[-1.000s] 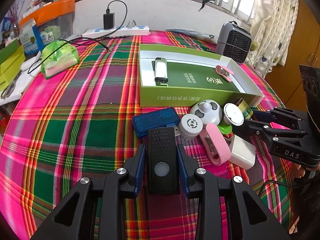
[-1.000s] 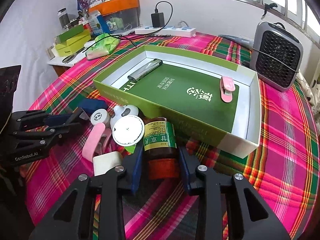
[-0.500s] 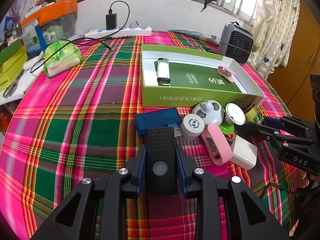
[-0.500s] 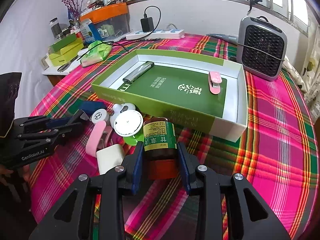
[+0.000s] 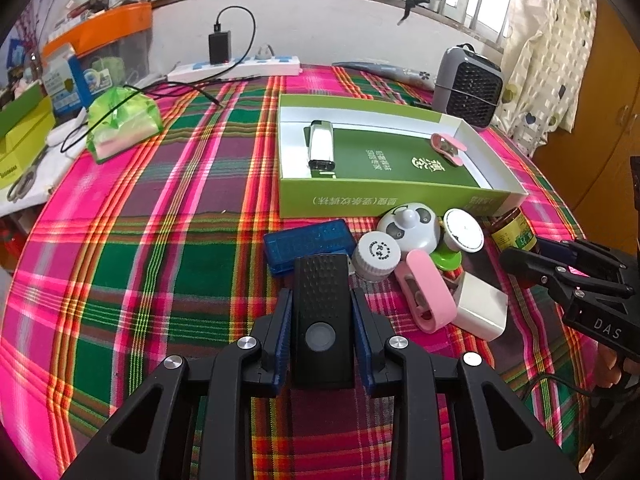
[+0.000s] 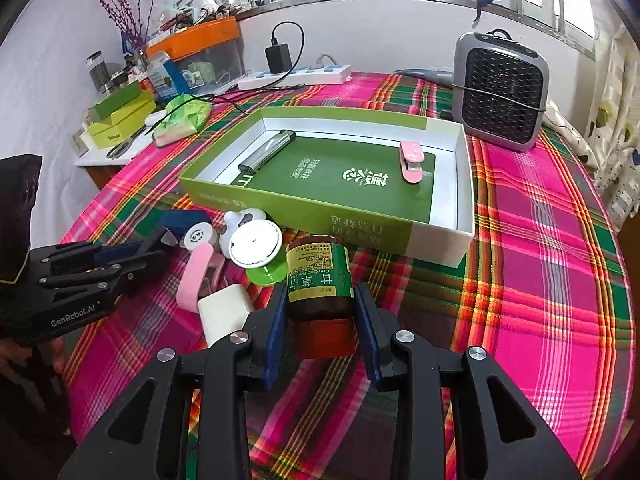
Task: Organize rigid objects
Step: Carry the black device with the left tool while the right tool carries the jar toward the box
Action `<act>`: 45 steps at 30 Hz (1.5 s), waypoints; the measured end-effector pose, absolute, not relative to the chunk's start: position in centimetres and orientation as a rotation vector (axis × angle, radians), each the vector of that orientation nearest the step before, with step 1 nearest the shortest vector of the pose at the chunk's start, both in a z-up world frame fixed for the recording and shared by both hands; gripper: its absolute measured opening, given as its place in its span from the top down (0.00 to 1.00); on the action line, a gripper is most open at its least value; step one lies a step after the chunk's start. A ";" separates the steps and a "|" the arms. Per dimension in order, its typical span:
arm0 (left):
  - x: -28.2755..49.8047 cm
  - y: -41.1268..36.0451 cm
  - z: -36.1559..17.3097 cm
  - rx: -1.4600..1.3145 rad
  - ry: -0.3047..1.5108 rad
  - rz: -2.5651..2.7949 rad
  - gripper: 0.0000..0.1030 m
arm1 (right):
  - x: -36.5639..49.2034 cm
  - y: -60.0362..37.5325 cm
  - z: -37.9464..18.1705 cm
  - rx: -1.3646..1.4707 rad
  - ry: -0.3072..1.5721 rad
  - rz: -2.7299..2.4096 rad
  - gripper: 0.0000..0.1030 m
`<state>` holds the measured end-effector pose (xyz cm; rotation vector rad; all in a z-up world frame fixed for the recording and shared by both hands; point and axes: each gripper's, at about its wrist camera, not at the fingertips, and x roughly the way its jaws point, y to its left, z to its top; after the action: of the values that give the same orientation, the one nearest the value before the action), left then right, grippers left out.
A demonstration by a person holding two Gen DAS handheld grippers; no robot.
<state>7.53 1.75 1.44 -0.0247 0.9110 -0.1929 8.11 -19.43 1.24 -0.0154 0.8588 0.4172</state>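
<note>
My left gripper (image 5: 321, 300) is shut on a black remote-like device (image 5: 321, 292) with a round button, low over the plaid cloth. My right gripper (image 6: 320, 296) is shut on a brown bottle (image 6: 319, 276) with a green label, just in front of the green box (image 6: 440, 242). The box holds a silver lighter-shaped item (image 5: 322, 146) and a pink stapler (image 5: 446, 148). Between the grippers lie a blue case (image 5: 308, 242), a white-capped jar (image 5: 376, 256), a panda-shaped gadget (image 5: 408, 228), a white round lid (image 5: 464, 232), a pink clip-like piece (image 5: 426, 292) and a white charger cube (image 5: 480, 312).
A grey heater (image 6: 500, 92) stands behind the box on the right. A power strip (image 5: 240, 68) with a black plug and cable lies at the far edge, a green bag (image 5: 120, 124) at the left. Boxes and clutter fill a side shelf (image 6: 120, 120).
The left jaws have closed onto the black device, which lay between them with gaps before. The right gripper has rolled slightly with the bottle still in it.
</note>
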 end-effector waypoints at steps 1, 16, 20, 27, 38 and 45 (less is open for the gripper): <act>7.5 1.7 1.6 -0.023 0.908 -0.193 0.74 | 8.1 -19.5 1.3 -0.012 0.857 0.416 0.67; 8.2 0.7 4.2 -0.009 0.859 -0.205 0.74 | 8.0 -19.8 2.8 0.011 0.828 0.388 0.67; 8.9 0.3 5.0 0.003 0.841 -0.212 0.74 | 8.3 -19.9 3.3 0.016 0.814 0.380 0.67; 10.7 -0.7 6.3 0.009 0.812 -0.225 0.74 | 9.6 -20.1 4.2 0.026 0.798 0.360 0.67; 14.4 -2.1 6.6 0.016 0.804 -0.227 0.74 | 12.4 -19.9 5.2 0.026 0.784 0.327 0.67; 16.3 -2.4 6.1 0.024 0.810 -0.213 0.74 | 14.5 -19.7 4.7 0.030 0.796 0.314 0.67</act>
<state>16.34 -2.42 6.13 0.0238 0.8099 -0.2133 14.49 -19.71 4.73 0.0298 0.7964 0.3145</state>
